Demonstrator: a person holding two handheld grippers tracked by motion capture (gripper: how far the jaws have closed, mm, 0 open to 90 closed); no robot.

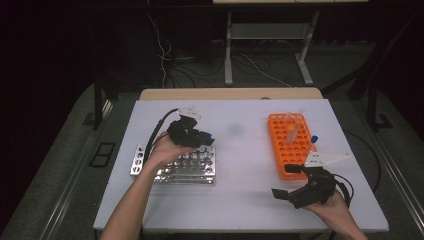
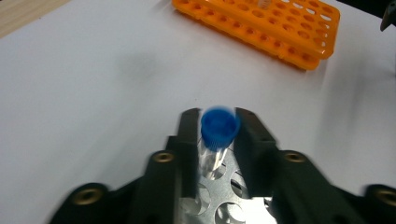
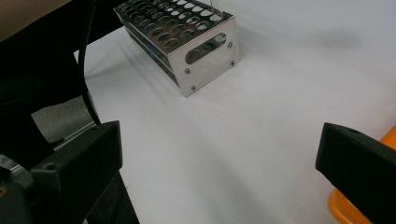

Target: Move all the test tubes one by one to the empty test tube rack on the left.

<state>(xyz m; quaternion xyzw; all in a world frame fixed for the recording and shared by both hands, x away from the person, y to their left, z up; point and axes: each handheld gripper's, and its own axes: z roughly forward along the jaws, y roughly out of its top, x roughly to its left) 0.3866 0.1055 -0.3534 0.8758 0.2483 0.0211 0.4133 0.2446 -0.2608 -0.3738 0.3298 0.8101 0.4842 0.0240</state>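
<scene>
My left gripper (image 1: 206,137) hovers over the far right part of a steel tube rack (image 1: 150,167). It is shut on a clear tube with a blue cap (image 2: 219,127), whose lower end hangs just above the steel rack's holes (image 2: 219,212). An orange tube rack (image 1: 286,150) stands at the right of the table and also lies ahead in the left gripper view (image 2: 280,28). It holds a blue-capped tube (image 1: 314,139) and two others. My right gripper (image 1: 286,181) is near the table's front right, open wide with nothing between its jaws (image 3: 219,158), and faces the steel rack (image 3: 187,42).
The white table top (image 1: 240,150) lies bare between the two racks. A corner of the orange rack (image 3: 338,210) sits close under my right gripper's right jaw. Cables and table legs (image 1: 229,50) stand on the dark floor beyond the table's far edge.
</scene>
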